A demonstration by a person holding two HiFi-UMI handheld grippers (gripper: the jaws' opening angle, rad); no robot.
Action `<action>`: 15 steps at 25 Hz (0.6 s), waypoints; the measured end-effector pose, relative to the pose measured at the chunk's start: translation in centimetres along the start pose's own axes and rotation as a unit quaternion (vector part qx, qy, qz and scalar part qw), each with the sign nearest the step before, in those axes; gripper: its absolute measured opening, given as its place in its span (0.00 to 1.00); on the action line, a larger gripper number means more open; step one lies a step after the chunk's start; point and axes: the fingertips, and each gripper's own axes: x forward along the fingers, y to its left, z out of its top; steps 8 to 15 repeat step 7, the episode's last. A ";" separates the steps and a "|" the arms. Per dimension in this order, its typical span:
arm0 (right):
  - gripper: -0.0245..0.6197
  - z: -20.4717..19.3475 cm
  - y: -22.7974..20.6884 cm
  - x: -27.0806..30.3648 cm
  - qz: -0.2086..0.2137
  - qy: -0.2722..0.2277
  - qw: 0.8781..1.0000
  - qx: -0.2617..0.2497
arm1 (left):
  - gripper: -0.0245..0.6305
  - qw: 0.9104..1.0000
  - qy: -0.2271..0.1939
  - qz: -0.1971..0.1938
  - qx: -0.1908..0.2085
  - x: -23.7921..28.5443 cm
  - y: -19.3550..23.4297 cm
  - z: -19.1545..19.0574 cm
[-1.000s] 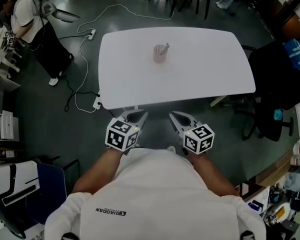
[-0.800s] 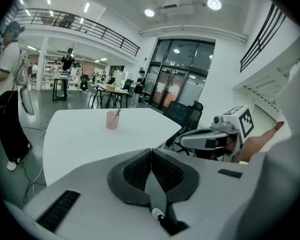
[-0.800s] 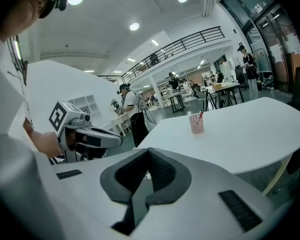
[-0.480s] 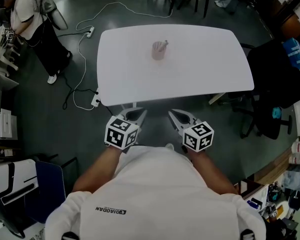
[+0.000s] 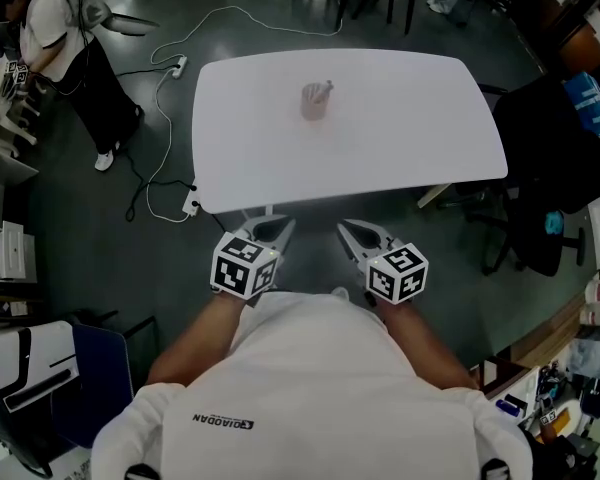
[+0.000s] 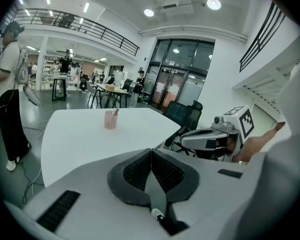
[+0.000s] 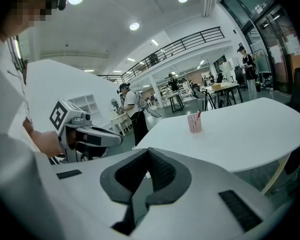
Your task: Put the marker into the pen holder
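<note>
Both grippers are held low and close to the body, short of the near edge of the white table [image 5: 410,138], nothing in either. Left gripper [image 6: 151,153]: jaws pressed together, pads touching, empty. Right gripper [image 7: 147,157]: same, jaws closed flat on each other, empty. They sit side by side, near each other but apart, both pointing at the table. The pink mesh pen holder [image 5: 315,102] stands upright on the far-left part of the tabletop, well apart from both grippers. The marker [image 5: 324,89] is inside it, leaning, red tip sticking above the rim. Rest of the tabletop is bare. A white cable [image 5: 170,138] trails on the floor left of the table.
</note>
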 end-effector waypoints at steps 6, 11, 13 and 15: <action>0.07 0.0 0.1 -0.3 0.001 -0.002 1.000 -0.001 | 0.08 1.000 0.000 0.003 -0.001 -0.2 0.0 0.0; 0.07 0.0 0.2 -0.4 0.001 -0.003 1.000 -0.001 | 0.08 1.000 -0.001 0.004 -0.002 -0.2 0.1 0.0; 0.07 0.0 0.2 -0.4 0.001 -0.003 1.000 -0.001 | 0.08 1.000 -0.001 0.004 -0.002 -0.2 0.1 0.0; 0.07 0.0 0.2 -0.4 0.001 -0.003 1.000 -0.001 | 0.08 1.000 -0.001 0.004 -0.002 -0.2 0.1 0.0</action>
